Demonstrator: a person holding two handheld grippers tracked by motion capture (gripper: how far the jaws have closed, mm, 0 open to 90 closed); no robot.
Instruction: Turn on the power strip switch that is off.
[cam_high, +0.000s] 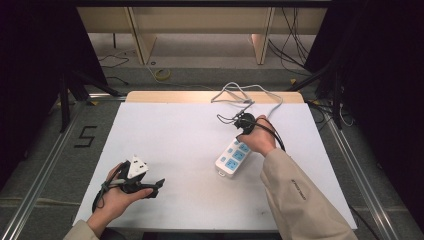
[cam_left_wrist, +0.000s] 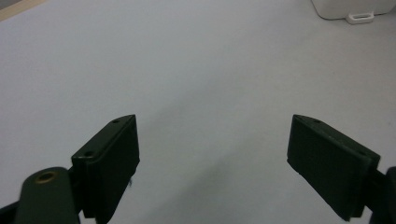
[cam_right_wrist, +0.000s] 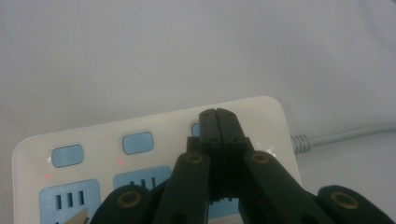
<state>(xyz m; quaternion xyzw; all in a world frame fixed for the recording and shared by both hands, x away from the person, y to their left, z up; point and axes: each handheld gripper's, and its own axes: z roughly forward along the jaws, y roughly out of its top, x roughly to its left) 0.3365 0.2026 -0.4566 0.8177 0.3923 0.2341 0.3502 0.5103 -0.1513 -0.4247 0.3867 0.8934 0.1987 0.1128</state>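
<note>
Right tongs (cam_right_wrist: 218, 116) clenched, jaws pressed flat together with nothing between them, tips bearing down on the third blue switch button (cam_right_wrist: 196, 129) of the power strip (cam_high: 233, 156), at the end nearest the grey cord (cam_right_wrist: 343, 136). Other two switch buttons (cam_right_wrist: 138, 142) sitting to the left of the tongs' tips, each with a small red light glowing just below it. No light discernible beside the covered button; cannot tell whether lit. Judging from that: two switches apparently already on, third being pressed, so work seemingly nearing completion.

Left tongs (cam_left_wrist: 214, 158) released, jaws standing wide apart, gripping nothing, hovering over bare white worktop (cam_high: 175, 135). Corner of the power strip showing far ahead and to the right of the left tongs, well apart from them. No sockets occupied as far as visible. Remaining: confirming the third light, then lifting the right tongs clear.
</note>
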